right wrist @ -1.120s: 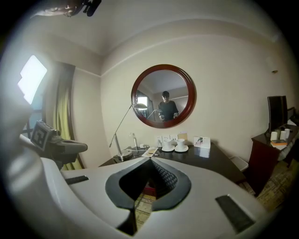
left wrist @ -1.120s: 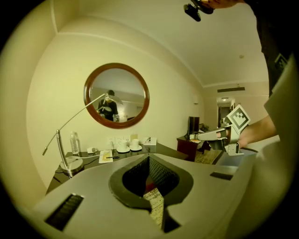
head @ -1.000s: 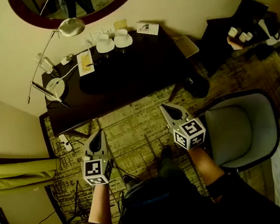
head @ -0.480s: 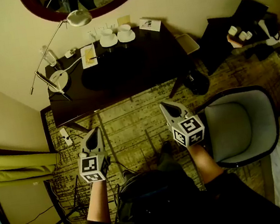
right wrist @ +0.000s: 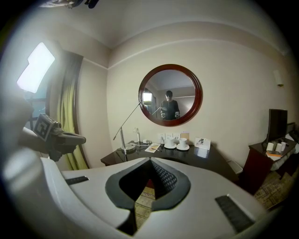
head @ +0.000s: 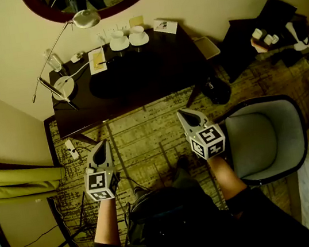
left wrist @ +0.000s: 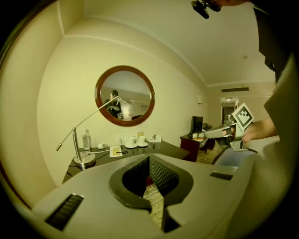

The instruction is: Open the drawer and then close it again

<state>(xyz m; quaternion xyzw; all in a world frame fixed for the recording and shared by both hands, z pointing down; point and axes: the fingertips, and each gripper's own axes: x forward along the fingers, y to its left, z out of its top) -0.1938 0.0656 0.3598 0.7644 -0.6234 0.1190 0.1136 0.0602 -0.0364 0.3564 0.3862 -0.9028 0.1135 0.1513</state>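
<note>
My left gripper [head: 104, 143], jaws pressed together, empty; desk [head: 152, 74] well ahead, its drawer hidden from me under the front edge; my right gripper [head: 184, 114], likewise closed and empty; risk: arriving shut, I'd bump the drawer front instead of catching it

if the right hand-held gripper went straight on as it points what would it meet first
Probably the dark desk, near its front; only carpet separates it from the right hand-held gripper, depth unclear.
</note>
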